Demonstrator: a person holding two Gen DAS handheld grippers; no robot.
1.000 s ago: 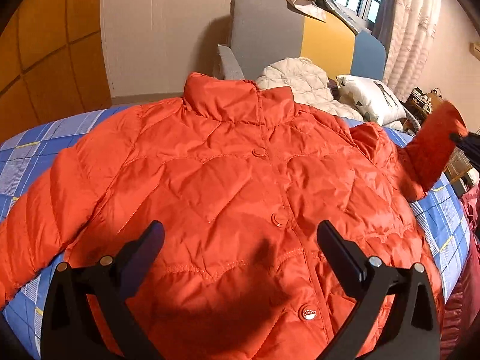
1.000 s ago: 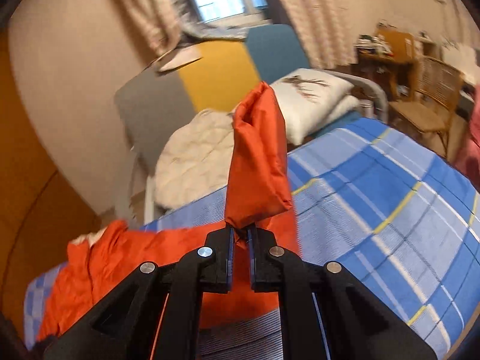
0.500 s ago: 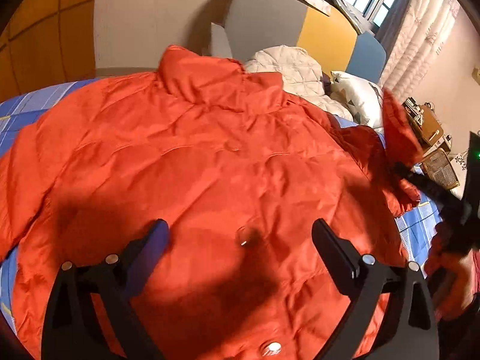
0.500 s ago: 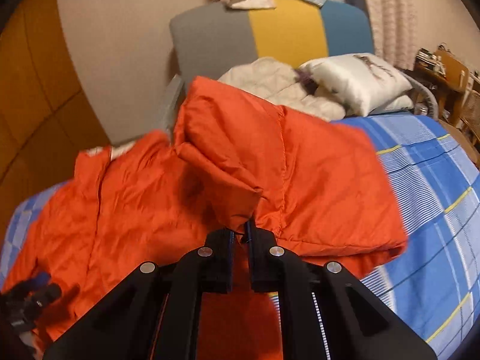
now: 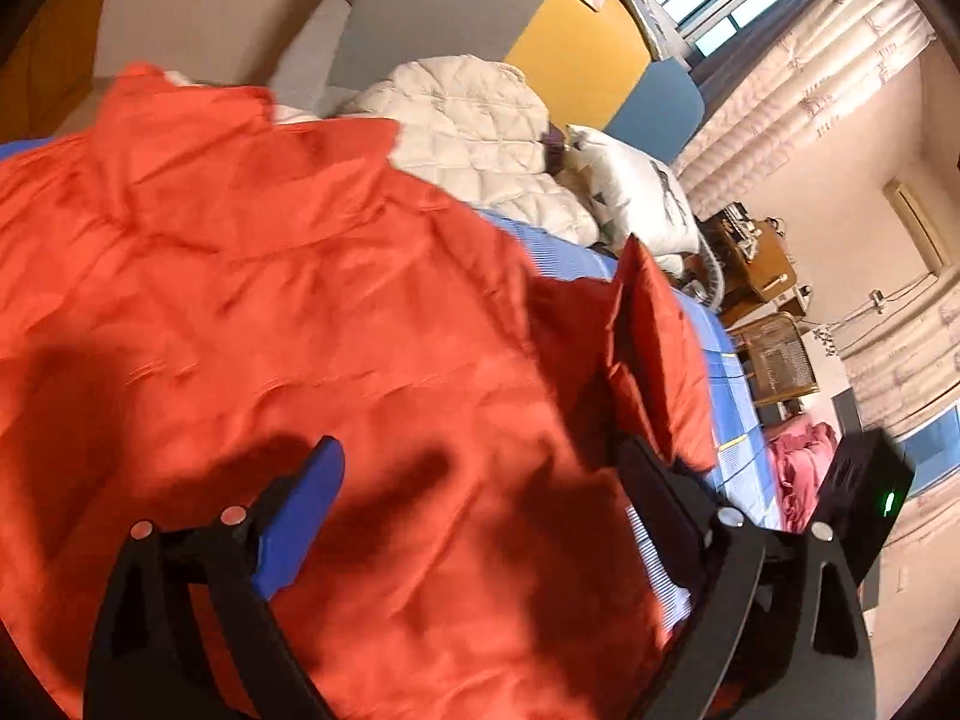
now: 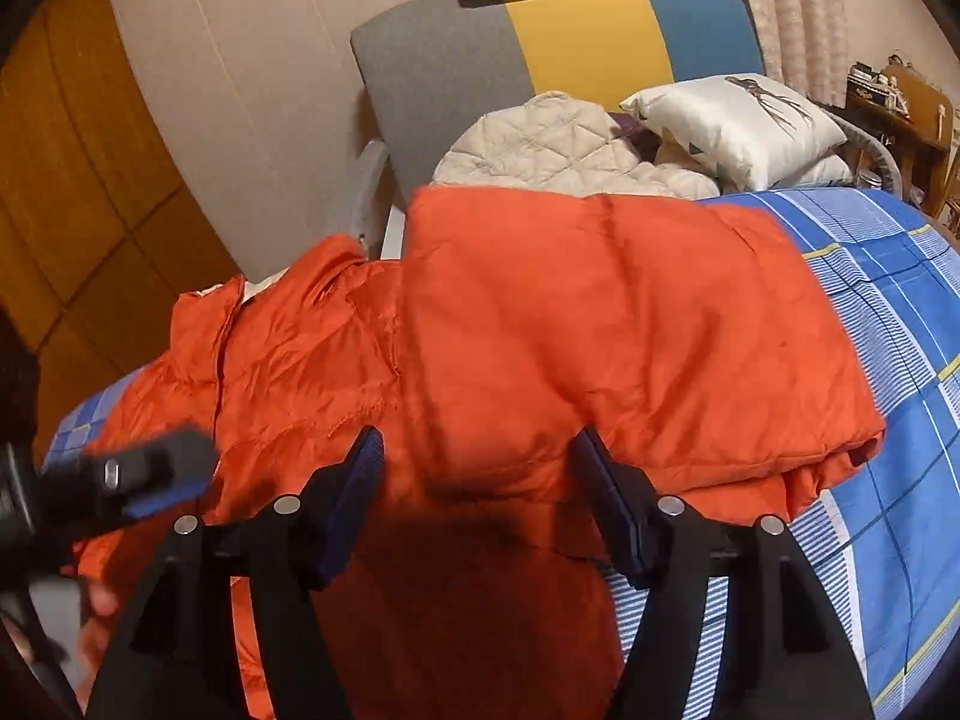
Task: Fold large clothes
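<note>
The bed (image 6: 888, 312), covered by a blue plaid sheet, extends ahead of both grippers. The orange puffer jacket (image 6: 540, 324) lies on it, directly ahead of and beneath both, one sleeve (image 6: 630, 312) folded across the body. Right gripper (image 6: 477, 480): jaws have just been opening, apart over the jacket, pads clear of fabric. Left gripper (image 5: 480, 492): jaws wide apart above the jacket, gripping nothing.

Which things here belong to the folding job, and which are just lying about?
Job: orange jacket; left hand-held gripper; right hand-held gripper, jaws just opened, empty.

Lying about: cream jacket; pillow; chair; bedsheet.
</note>
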